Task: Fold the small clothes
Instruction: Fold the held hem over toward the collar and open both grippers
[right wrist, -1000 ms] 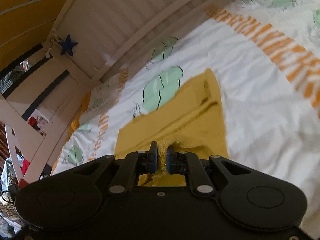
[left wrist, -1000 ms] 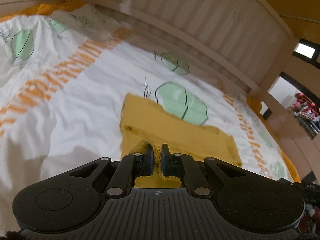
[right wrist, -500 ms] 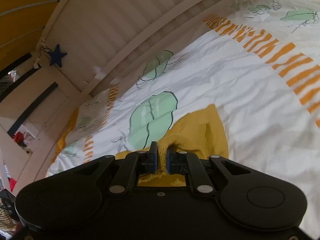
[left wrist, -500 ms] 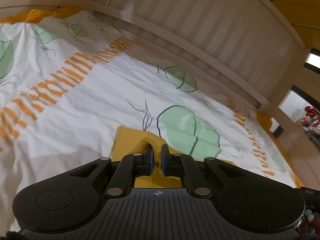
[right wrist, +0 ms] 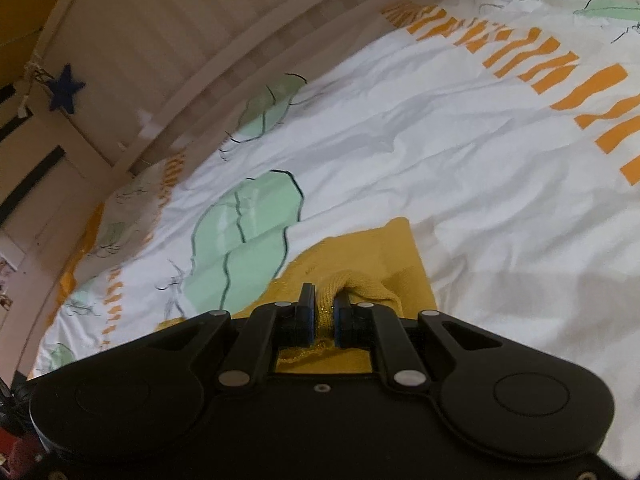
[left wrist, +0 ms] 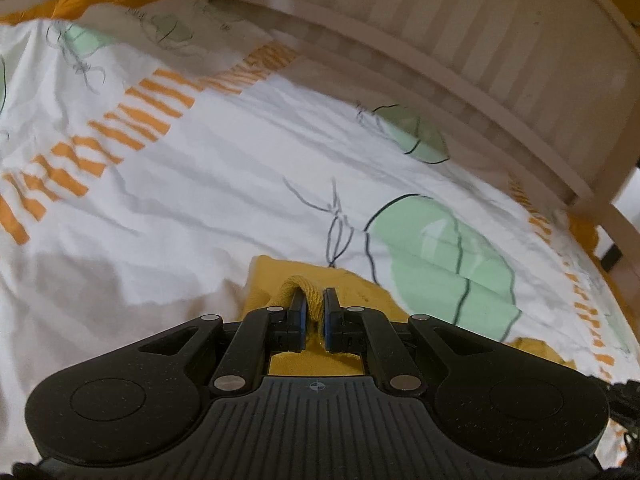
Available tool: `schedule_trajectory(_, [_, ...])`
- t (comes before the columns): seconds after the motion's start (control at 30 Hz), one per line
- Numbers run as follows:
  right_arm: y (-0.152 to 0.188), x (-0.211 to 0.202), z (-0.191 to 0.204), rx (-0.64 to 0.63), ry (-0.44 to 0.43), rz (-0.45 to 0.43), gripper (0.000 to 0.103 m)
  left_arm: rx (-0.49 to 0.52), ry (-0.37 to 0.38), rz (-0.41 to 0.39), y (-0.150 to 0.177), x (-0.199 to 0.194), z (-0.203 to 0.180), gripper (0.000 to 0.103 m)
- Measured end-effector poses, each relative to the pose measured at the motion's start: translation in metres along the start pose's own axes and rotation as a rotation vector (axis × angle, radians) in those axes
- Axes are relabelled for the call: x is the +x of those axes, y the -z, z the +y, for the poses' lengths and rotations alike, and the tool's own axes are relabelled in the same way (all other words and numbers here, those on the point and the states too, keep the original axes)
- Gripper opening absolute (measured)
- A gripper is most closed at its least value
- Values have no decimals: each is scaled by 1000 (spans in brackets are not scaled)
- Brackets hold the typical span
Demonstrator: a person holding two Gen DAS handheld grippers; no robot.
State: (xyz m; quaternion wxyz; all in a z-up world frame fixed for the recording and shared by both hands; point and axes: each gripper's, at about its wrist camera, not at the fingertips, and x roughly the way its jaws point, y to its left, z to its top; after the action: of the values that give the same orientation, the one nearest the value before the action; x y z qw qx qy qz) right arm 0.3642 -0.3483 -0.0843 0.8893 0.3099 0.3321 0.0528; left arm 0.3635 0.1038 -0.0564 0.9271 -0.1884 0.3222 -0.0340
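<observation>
Across the bed spreads a white duvet cover (left wrist: 248,184) printed with pale green leaves and orange dashes, bounded at the far side by a slatted wooden bed rail (left wrist: 460,40). On that cover, close in front of both cameras, lies a mustard-yellow knitted garment (right wrist: 384,252); its near part lies flat on the fabric, with one corner showing beside a green leaf print (right wrist: 248,236). A ribbed edge of the knit rises from the flat part in a small hump at each gripper. The left gripper (left wrist: 314,312) has its jaws drawn narrow, pinching a fold of the yellow knit between the blue pads. The right gripper (right wrist: 323,316) is likewise nearly closed, clamping a bunched ribbed edge of the same garment. Both grippers point forward and somewhat downward at the bed. A small dark blue star (right wrist: 66,90) hangs on the rail in the right wrist view.
</observation>
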Motion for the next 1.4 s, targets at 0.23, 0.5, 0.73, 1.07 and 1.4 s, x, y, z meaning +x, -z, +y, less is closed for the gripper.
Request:
schedule_trajectory(0.23, [2,21,-7,12,26,1,17,-51,-10,52,-3,28,11,8])
schedule_trajectory(0.5, [1,31,-9,18,30,-18,18,-107,-9,95,-5,46,24,10])
schedule_trajectory(0.73, [-2,20,-6,0,52,-56,69,-22,-50,27,-14,29,17,35])
schedule_trajectory(1.07, [11,-13,38,-275,112,-77,70,228,-21,70,6,-13,-30,47])
schedule_trajectory(1.4, [54,9,83,-571,113,65,71,392,16,211,45,5,-62,48])
